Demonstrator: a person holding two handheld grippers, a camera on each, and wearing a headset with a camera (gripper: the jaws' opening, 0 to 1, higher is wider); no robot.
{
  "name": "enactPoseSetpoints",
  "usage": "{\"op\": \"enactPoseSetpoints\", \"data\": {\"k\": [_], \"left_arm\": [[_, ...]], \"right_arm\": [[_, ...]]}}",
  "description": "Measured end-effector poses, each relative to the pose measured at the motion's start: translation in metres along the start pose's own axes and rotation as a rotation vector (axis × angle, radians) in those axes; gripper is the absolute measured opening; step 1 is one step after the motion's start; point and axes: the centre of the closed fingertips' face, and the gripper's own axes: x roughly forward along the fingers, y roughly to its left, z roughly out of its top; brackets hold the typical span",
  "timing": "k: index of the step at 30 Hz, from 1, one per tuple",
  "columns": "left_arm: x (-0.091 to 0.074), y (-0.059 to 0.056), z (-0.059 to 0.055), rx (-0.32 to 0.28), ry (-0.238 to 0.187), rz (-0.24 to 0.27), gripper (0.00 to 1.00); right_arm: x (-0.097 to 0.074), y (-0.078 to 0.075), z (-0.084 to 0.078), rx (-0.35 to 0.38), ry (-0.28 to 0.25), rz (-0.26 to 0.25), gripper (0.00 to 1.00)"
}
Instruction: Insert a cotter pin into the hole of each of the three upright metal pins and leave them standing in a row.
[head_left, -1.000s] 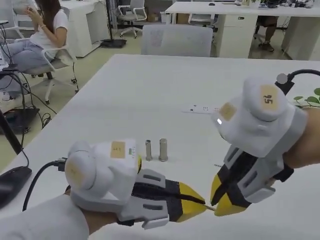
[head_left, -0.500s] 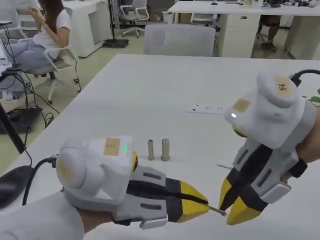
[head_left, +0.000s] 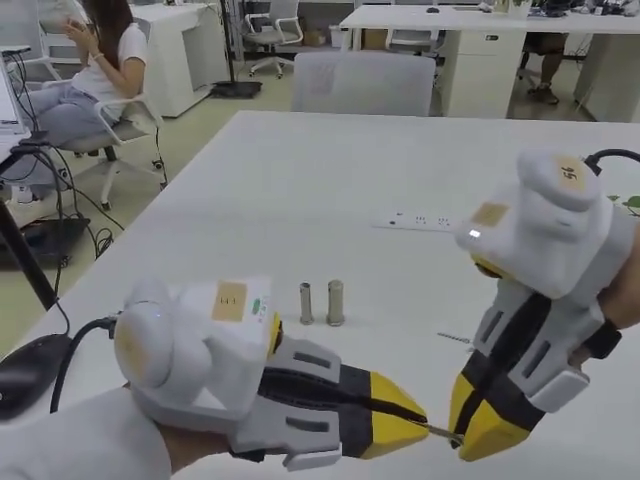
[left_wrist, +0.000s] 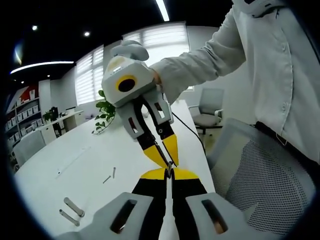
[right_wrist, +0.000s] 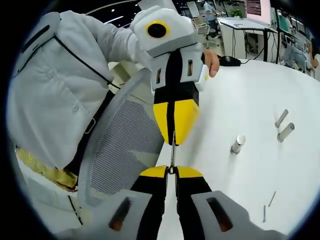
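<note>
A thin cotter pin (head_left: 441, 433) spans the small gap between my two grippers, low over the near table edge. My left gripper (head_left: 422, 432) is shut on one end and my right gripper (head_left: 462, 442) is shut on the other. In the right gripper view the cotter pin (right_wrist: 172, 156) runs straight from the left gripper (right_wrist: 173, 141) to the right gripper (right_wrist: 171, 171). Two upright metal pins (head_left: 306, 303) (head_left: 335, 302) stand side by side mid-table. A third metal pin (right_wrist: 237, 144) stands apart, nearer the grippers.
Spare cotter pins (right_wrist: 271, 199) (head_left: 455, 338) lie loose on the white table (head_left: 300, 190). A white power strip (head_left: 420, 221) lies further back. A grey chair (head_left: 365, 82) stands at the far edge, and a person sits at the left.
The right gripper's jaws, slightly apart around the pin's free end half a second ago, are now shut on it. Both grippers have sunk a little toward the near edge.
</note>
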Motion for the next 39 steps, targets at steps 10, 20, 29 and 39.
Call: {"op": "enactPoseSetpoints", "data": {"k": [10,20,29,39], "left_arm": [[0.003,-0.003,-0.002,0.030,0.022,-0.013,0.00],[0.001,-0.001,-0.004,0.022,0.029,-0.001,0.00],[0.000,0.007,-0.009,-0.062,0.026,0.022,0.00],[0.002,0.010,-0.016,-0.117,0.052,0.038,0.00]], "right_arm": [[-0.002,0.004,0.001,0.035,-0.003,0.025,0.08],[0.000,0.002,0.002,-0.035,0.041,-0.035,0.07],[-0.006,-0.012,0.001,-0.174,0.106,-0.204,0.06],[-0.007,-0.013,0.004,-0.221,0.130,-0.266,0.06]]}}
